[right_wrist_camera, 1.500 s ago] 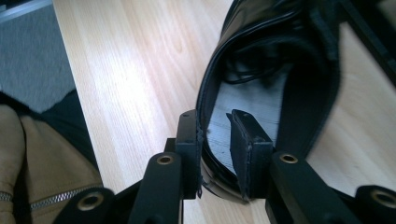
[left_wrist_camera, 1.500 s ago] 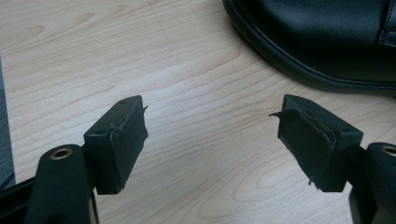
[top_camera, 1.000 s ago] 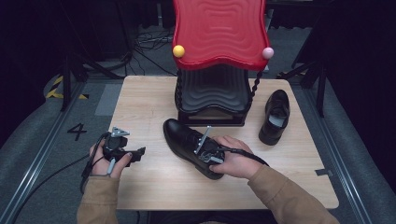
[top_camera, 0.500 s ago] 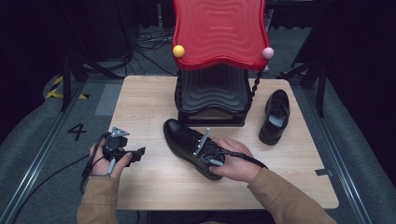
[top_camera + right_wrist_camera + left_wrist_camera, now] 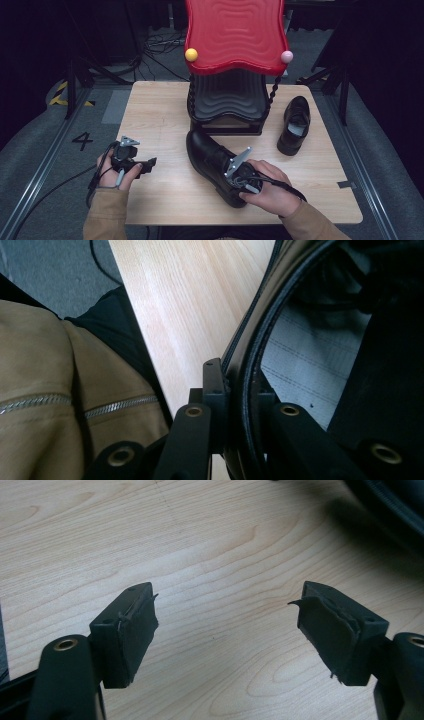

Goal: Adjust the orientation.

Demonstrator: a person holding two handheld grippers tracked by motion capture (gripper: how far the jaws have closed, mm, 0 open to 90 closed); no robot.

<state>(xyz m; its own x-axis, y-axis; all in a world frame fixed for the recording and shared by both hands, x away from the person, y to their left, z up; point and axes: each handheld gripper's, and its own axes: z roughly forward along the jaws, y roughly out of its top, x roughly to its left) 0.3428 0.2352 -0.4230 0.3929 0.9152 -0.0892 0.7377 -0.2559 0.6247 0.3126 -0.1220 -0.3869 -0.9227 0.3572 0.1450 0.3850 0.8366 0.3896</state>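
Gripping the rim of the near shoe [image 5: 212,157] at its heel, the right gripper [image 5: 240,390] has one jaw inside and one outside, having just closed. This shoe lies at table [image 5: 160,115] centre, toe toward 11 o'clock; the second shoe [image 5: 295,125] is at 2 o'clock. The left gripper [image 5: 227,630] rests at 8 o'clock, jaws wide apart over bare wood.

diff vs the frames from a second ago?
The right gripper has just been closing on the heel rim of the near shoe; its fingers now pinch the collar, one outside and one inside. The right hand shifted slightly right. Unchanged: the shoe's spot, left gripper open and resting on the table, second shoe, red rack.
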